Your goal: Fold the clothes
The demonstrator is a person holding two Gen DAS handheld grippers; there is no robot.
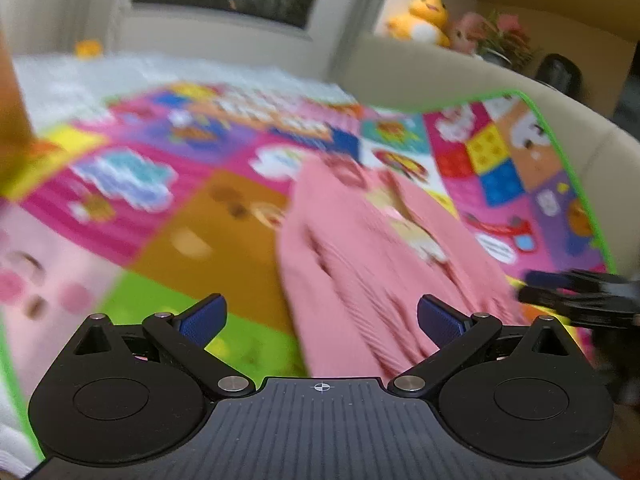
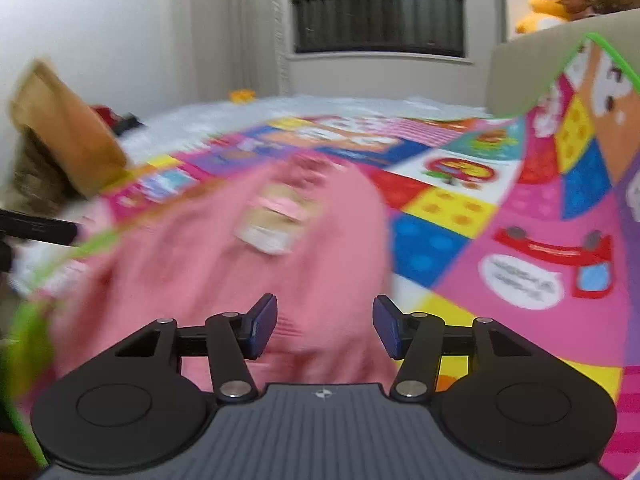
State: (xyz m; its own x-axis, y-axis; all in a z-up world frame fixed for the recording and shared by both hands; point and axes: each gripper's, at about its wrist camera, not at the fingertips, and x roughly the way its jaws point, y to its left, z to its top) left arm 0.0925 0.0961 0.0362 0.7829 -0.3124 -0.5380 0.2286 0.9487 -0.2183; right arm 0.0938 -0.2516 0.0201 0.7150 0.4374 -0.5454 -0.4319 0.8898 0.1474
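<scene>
A pink ribbed garment (image 1: 384,256) with a cartoon print lies crumpled on a colourful play mat (image 1: 208,224). My left gripper (image 1: 320,320) hovers over the garment's near left edge, open, with nothing between its blue pads (image 1: 202,320). The right gripper shows at the right edge of the left wrist view (image 1: 580,296) as a dark blur. In the right wrist view the same pink garment (image 2: 248,248) fills the middle, blurred by motion. My right gripper (image 2: 325,326) stands open just above its near edge, blue pads (image 2: 264,326) apart and holding nothing.
The play mat (image 2: 500,216) has a green border and curls up at the right against a beige cushioned wall (image 1: 440,76). Yellow plush toys (image 1: 424,16) sit behind that wall. A tan cushion (image 2: 68,128) lies at the left. A white rug (image 2: 320,108) lies beyond the mat.
</scene>
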